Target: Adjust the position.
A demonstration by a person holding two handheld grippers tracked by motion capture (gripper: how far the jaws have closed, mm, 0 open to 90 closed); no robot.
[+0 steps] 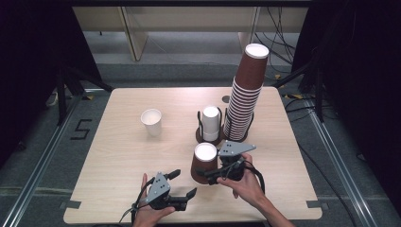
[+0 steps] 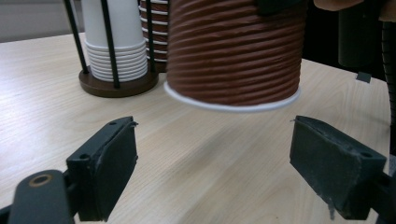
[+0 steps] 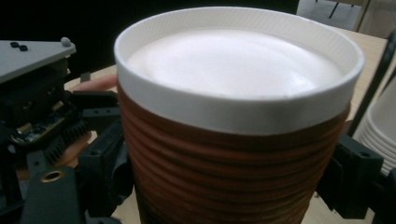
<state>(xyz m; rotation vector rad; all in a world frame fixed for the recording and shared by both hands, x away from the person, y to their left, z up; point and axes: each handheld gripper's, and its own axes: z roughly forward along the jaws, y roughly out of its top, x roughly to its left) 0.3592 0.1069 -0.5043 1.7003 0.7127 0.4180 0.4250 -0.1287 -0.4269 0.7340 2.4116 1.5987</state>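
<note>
Right gripper (image 1: 213, 176): fingers (image 3: 105, 163) closed on the brown cup (image 1: 204, 163), one on each side of its ribbed wall.
Brown cup: upside down, white base up; in the left gripper view its rim (image 2: 233, 105) hangs just above the tabletop (image 1: 118, 156), slightly tilted.
Left gripper (image 1: 182, 184): fingers (image 2: 105, 163) wide open, holding and touching nothing.
Cup relative to left fingers: ahead of them, apart, roughly centred on the gap.
White stack (image 1: 211, 124): in a wire holder, just behind the brown cup.
Brown stack (image 1: 246, 94): tall, leaning, beside the white stack.
White cup (image 1: 152, 122): upright, well left of the brown cup.
</note>
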